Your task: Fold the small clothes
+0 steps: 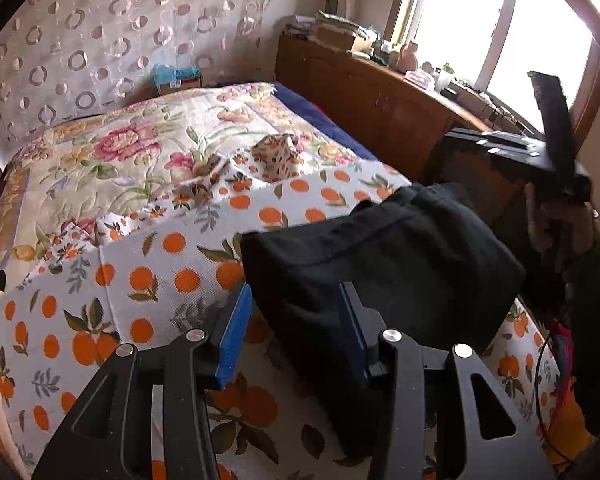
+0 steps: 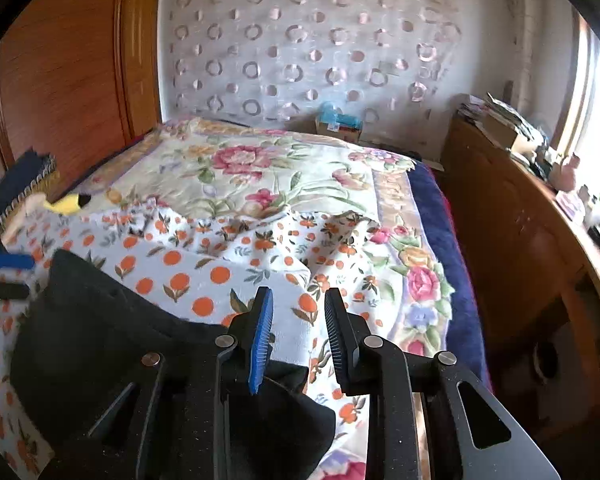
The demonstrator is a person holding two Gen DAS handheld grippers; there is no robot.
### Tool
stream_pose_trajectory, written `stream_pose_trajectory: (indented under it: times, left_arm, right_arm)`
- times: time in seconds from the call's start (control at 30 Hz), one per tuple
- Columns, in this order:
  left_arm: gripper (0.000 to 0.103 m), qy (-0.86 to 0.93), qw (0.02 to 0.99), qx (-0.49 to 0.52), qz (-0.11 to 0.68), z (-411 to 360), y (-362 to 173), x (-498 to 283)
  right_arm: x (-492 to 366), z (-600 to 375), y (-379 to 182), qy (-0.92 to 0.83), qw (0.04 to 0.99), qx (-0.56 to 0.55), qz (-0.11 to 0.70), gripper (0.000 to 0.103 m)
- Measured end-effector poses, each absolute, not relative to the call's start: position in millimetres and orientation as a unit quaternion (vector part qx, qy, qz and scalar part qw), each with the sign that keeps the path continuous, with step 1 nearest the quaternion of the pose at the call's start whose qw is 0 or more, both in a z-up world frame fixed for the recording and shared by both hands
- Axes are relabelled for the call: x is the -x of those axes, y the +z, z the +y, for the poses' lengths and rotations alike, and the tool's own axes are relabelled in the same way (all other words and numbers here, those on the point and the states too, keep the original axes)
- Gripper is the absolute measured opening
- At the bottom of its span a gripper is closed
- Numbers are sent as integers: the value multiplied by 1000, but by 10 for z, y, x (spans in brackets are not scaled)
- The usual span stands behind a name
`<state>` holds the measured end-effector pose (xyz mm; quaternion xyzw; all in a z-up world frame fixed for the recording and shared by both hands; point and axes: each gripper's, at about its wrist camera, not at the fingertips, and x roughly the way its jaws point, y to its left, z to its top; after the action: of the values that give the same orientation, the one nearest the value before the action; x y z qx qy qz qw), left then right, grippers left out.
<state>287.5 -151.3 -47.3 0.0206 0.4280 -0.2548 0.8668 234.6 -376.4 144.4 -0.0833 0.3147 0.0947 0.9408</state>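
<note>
A black garment (image 1: 380,256) lies folded in a thick bundle on the orange-print cloth (image 1: 160,280) on the bed. My left gripper (image 1: 296,300) is open, its blue-padded fingers standing over the garment's near left corner, nothing between them. In the right wrist view the same garment (image 2: 100,332) lies at the lower left. My right gripper (image 2: 298,308) is open and empty, above the garment's right edge and the orange-print cloth (image 2: 204,268). The other gripper's blue tip (image 2: 14,261) shows at the far left.
A floral quilt (image 1: 140,152) covers the bed behind the cloth. A wooden cabinet (image 1: 372,92) with clutter runs along the right under the window. A wooden wardrobe (image 2: 68,60) stands at left. A small box (image 2: 338,122) sits at the bed's head.
</note>
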Motion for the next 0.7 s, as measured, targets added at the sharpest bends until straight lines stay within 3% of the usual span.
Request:
stream_pose_trajectory:
  times: [0.07,0.13,0.2,0.23,0.33,0.43,0.7]
  left_arm:
    - [45,-253,865,-26,432,-1536,-511,-2885]
    - [46,-257,860,-29,439,-1561,-563,-2914]
    - [46,-256,857,-33,446,-1582,-609,-2948]
    - [46,-255,855,-36,449,-1594,-639,-2971]
    - [48,-252,850,-41,461,-1621,-724,-3039]
    - [72,-244,850,-41,466,-1633,-792,-3106]
    - [75,-244,854,-26,459,-1647,-842,-3170]
  right_arm:
    - [-2185,-3726,1468,98,942,81,310,29]
    - [-2036,-3697,1399,106,940,78,314,39]
    - [-1940,-3710,1314,110,936,69,327,59]
    - [-1897,-3729,1266,109,934,62,335,62]
    - [-1831,-3808,1141,114,928,39,354,67]
    - [-1894,-3873,1001,111,921,25,372,69]
    - [-2163,-3997,914,125,910,-31,393,74]
